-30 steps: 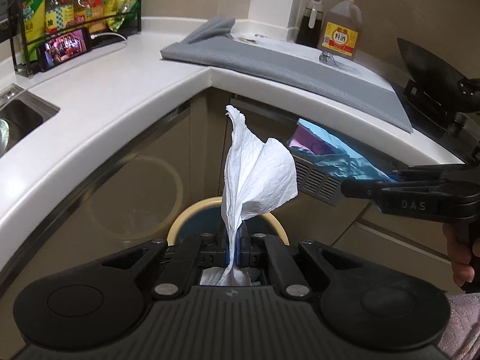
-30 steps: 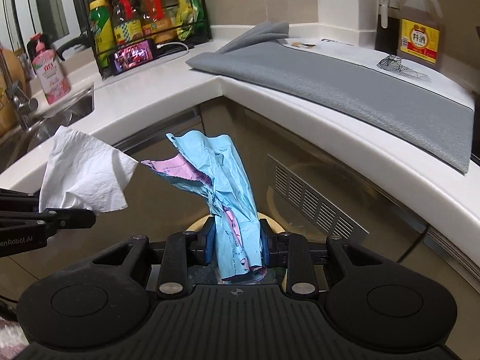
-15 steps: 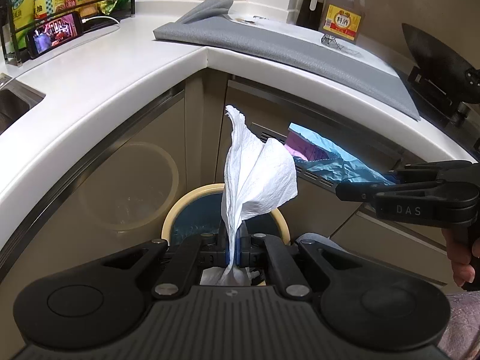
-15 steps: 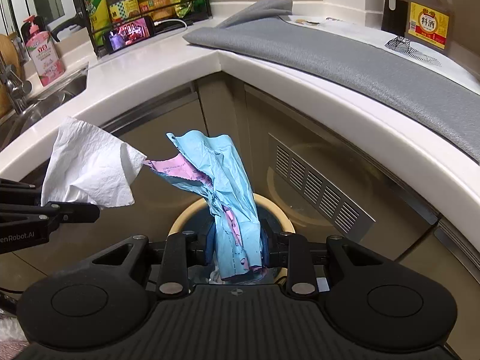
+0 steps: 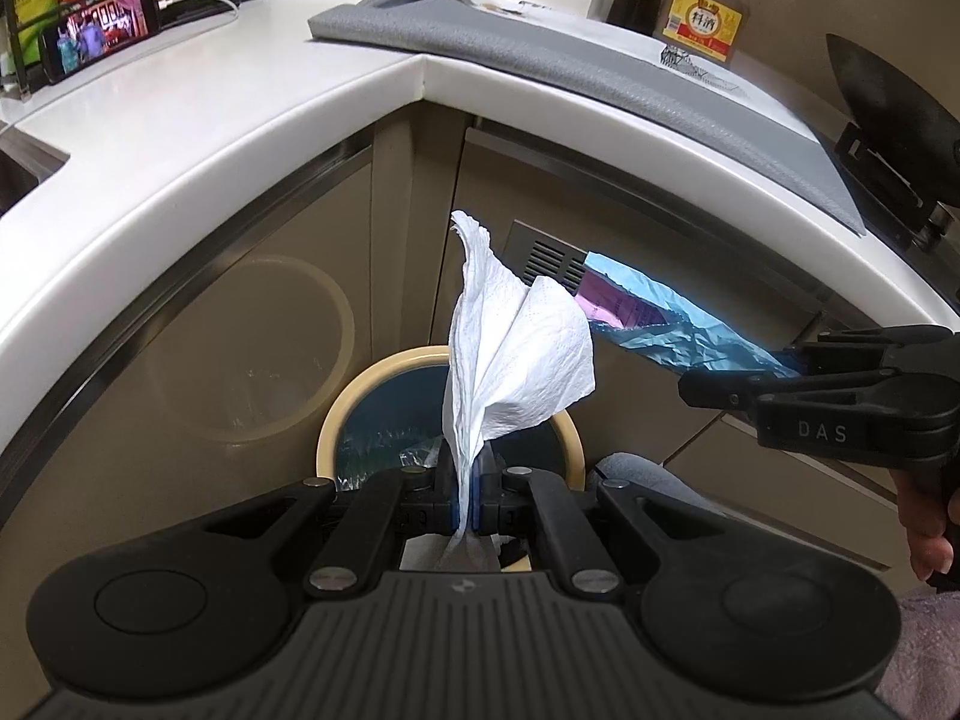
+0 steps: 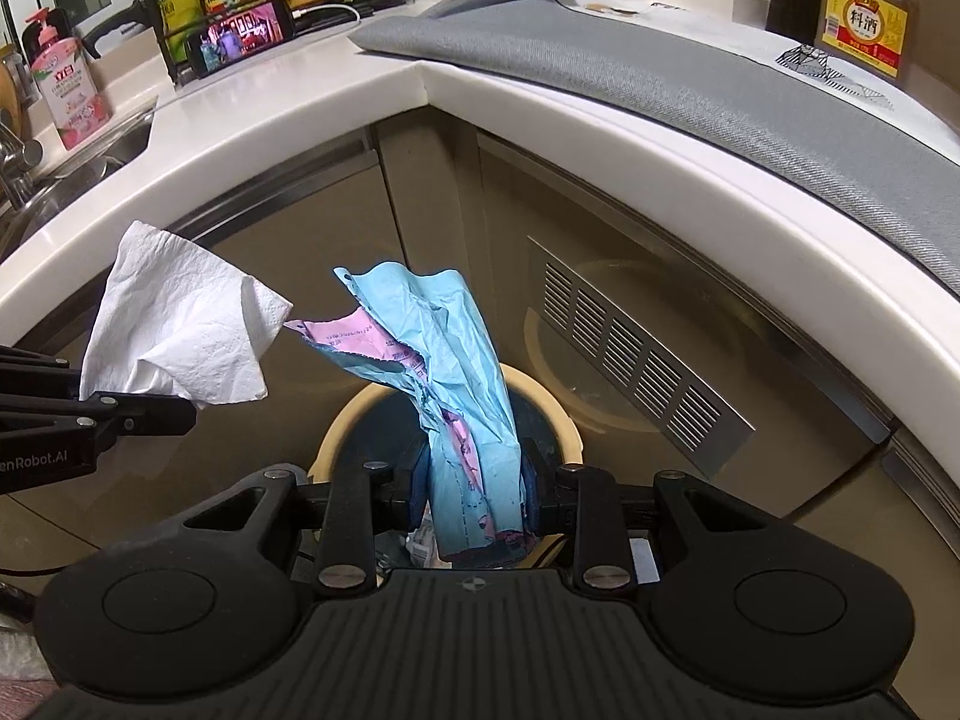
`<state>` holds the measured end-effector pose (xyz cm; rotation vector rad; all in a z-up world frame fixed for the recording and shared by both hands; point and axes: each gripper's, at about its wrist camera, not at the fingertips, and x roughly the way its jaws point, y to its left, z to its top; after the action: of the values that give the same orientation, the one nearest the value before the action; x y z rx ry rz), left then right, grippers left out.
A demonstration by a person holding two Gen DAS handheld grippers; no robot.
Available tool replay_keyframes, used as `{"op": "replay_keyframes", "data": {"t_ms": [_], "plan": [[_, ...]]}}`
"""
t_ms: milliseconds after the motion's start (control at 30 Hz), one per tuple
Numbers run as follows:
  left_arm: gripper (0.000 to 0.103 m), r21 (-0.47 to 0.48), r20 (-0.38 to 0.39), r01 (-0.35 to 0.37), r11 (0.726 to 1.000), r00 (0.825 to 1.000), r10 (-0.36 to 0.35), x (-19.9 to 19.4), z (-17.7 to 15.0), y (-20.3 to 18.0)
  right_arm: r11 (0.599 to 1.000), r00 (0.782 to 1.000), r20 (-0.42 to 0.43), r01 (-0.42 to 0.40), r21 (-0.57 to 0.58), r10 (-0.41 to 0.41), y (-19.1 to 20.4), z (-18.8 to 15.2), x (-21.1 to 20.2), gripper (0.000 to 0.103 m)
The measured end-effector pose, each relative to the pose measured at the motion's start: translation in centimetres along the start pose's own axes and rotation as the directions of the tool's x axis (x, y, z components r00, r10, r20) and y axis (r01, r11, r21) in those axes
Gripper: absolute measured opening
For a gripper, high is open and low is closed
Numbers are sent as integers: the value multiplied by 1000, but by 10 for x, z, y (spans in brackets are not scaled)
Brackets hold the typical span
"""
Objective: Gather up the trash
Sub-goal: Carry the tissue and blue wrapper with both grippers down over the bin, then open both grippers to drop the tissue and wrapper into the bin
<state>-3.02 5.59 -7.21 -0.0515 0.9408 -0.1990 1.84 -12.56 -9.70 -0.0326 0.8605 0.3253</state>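
Left gripper is pinching white tissue; right gripper is clamping a blue wrapper. Both are hanging above the open bin, below the white counter edge, beside a vented cabinet.

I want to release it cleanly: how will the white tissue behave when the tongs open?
The white tissue stands crumpled above the left tongs, so it is probably very light and limp. It may flutter or cling to a pad instead of dropping straight into the bin.
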Motion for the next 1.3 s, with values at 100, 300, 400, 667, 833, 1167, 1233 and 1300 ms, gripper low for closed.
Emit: {"op": "replay_keyframes", "data": {"t_ms": [100,300,400,667,833,1167,1233,1300], "plan": [[3,-13,-22,11,1000,1000,-11,8,3,3,1000,1000,-15,9,-9,-10,2,2,8,33],[3,-31,-74,9,999,997,-12,38,10,8,999,997,-72,41,-8,-41,-2,4,36,33],[3,-45,-103,10,999,995,-14,53,11,12,999,993,-108,47,4,-46,-5,5,49,33],[3,-99,-179,20,995,983,-37,98,19,24,998,975,-216,53,19,-48,-7,6,91,33],[3,-103,-221,-3,995,975,-20,122,22,25,998,965,-258,62,9,-58,-7,12,116,33],[8,-44,-298,-67,997,953,51,160,21,19,997,950,-303,79,-6,-77,0,20,146,36],[31,-38,-307,-82,996,949,67,161,21,18,997,948,-306,82,-13,-82,1,20,150,36],[89,-39,-292,-94,995,953,79,157,22,17,996,946,-312,82,-21,-85,2,20,150,51]]}}
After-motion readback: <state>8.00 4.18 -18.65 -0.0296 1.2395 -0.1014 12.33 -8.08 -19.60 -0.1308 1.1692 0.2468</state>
